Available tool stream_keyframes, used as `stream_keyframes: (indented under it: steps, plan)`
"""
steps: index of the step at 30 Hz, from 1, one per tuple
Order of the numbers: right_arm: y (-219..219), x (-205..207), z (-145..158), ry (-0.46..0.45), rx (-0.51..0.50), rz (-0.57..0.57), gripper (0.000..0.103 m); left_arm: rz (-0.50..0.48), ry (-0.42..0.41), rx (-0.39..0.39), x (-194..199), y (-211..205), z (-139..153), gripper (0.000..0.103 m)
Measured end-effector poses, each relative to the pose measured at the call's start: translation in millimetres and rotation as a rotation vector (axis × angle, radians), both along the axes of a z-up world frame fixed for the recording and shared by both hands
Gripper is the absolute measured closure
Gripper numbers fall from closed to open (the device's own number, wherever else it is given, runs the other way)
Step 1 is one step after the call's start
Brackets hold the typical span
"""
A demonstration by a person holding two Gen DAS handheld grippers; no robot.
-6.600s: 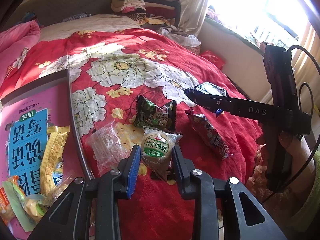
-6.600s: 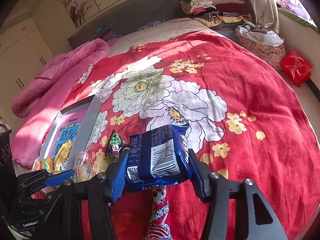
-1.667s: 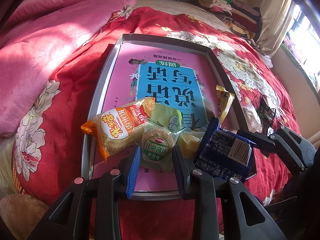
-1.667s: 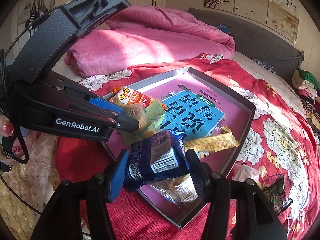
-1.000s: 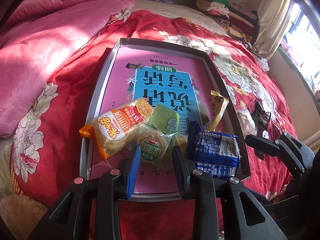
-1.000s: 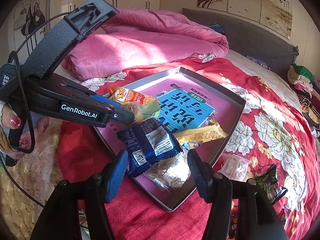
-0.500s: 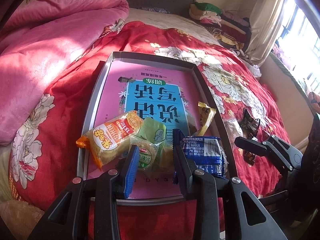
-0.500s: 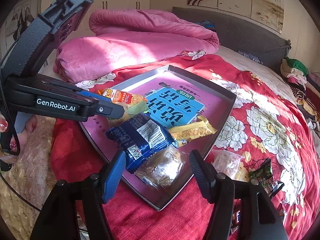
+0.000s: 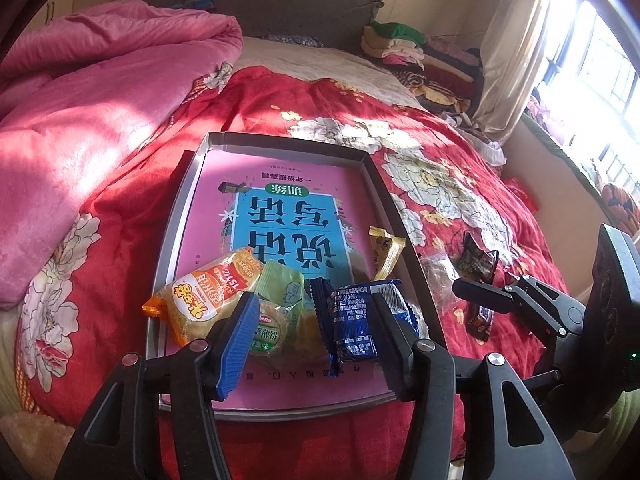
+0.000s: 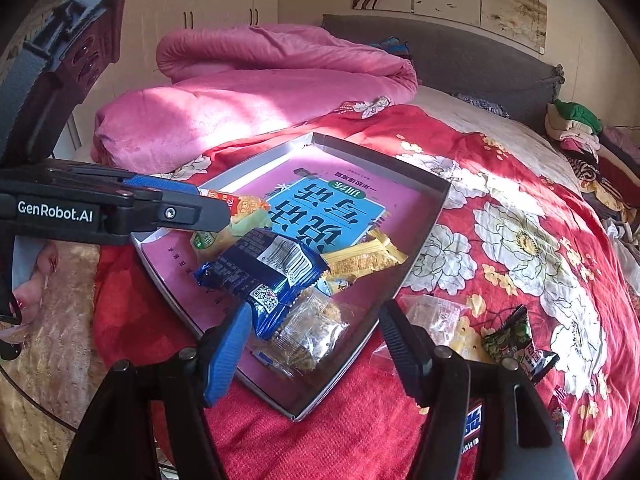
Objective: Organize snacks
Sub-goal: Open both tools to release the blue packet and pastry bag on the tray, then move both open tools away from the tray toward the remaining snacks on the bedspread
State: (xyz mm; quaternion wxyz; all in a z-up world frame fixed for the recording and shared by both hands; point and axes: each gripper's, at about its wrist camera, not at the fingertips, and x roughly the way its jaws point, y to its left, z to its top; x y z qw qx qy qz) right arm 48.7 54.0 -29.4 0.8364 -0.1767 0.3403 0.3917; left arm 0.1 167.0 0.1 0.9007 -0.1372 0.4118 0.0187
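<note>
A grey tray (image 9: 180, 216) lies on the red bedspread with a pink and blue book inside. At its near end sit an orange packet (image 9: 204, 300), a green packet (image 9: 280, 284), a round biscuit packet (image 9: 268, 332), a blue packet (image 9: 356, 328) and a yellow packet (image 9: 384, 252). My left gripper (image 9: 312, 328) hovers over the biscuit packet; its jaws are opening and the pads stand clear of it. My right gripper (image 10: 314, 320) is open above the blue packet (image 10: 272, 268) and a clear packet (image 10: 312, 332), touching neither.
Right of the tray, loose on the bedspread, lie a clear packet (image 10: 436, 316), a dark green packet (image 10: 512, 336) and a dark bar (image 10: 472, 424). A pink quilt (image 9: 100, 92) is heaped on the left. Folded clothes (image 9: 404, 48) sit by the headboard.
Both packets were carried from the bedspread to the tray. The right jaws let go of the blue packet, then the left jaws widened off the biscuit packet and the left gripper rose slightly.
</note>
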Motion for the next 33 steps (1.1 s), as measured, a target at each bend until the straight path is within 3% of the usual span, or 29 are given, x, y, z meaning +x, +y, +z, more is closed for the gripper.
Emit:
stream_keyframes:
  steps: [8, 15, 33]
  plan:
    - [-5.3, 4.8, 4.7, -0.011, 0.017, -0.031, 0.037, -0.001, 0.015, 0.013, 2.6, -1.4, -1.9, 0.037]
    - [-15.4, 0.9, 22.7, -0.055, 0.087, -0.046, 0.032, -0.014, -0.032, 0.023, 1.2, -7.4, 3.9, 0.029]
    - [-58.5, 3.8, 55.0, -0.151, 0.14, -0.145, 0.028, -0.054, -0.135, 0.063, -8.9, -24.6, 25.1, 0.027]
